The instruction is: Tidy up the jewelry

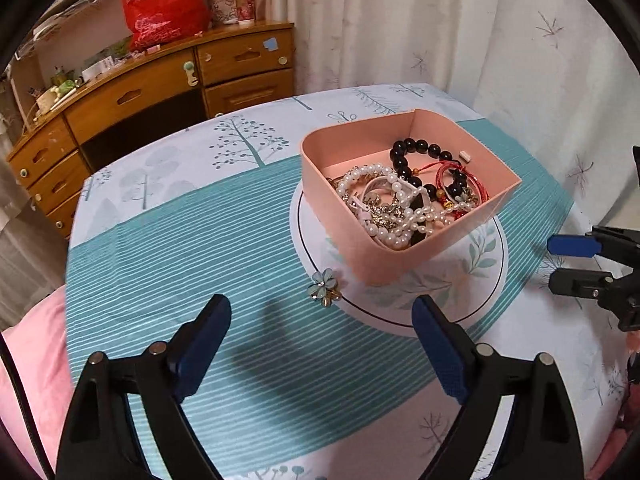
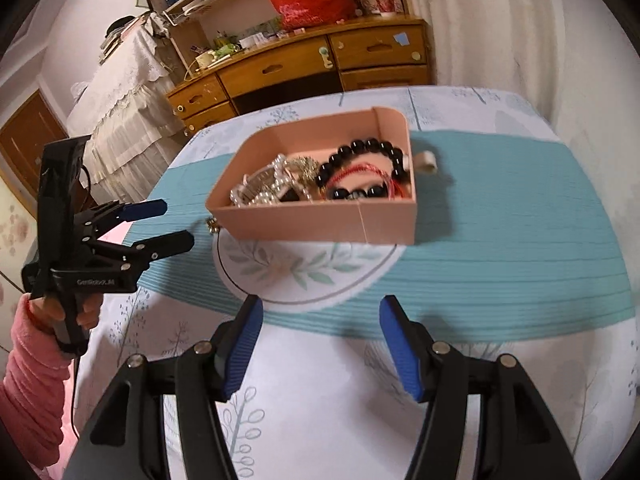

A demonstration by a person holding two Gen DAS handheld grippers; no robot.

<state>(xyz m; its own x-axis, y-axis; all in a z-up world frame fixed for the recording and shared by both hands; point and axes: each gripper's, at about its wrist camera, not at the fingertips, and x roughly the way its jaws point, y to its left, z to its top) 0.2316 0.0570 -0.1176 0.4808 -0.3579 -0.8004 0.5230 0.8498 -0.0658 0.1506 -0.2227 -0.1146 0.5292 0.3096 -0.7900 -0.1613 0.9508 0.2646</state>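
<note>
A pink box [image 1: 384,252] stands on the table, also in the right wrist view [image 2: 320,222]. It holds a black bead bracelet [image 1: 416,150], pearl strands [image 1: 396,216] and red cord bracelets [image 1: 452,176]. A blue flower brooch [image 1: 325,287] lies on the cloth just left of the box; its edge shows in the right wrist view [image 2: 212,226]. A small white ring [image 2: 427,162] lies outside the box at its far right. My left gripper [image 1: 320,322] is open and empty just before the brooch. My right gripper [image 2: 320,320] is open and empty, short of the box.
The table has a teal-striped cloth [image 1: 180,240] with a white round emblem [image 2: 300,276] under the box. A wooden dresser [image 1: 160,92] with a red bag [image 1: 164,8] stands behind. A curtain [image 1: 440,20] hangs at the back right.
</note>
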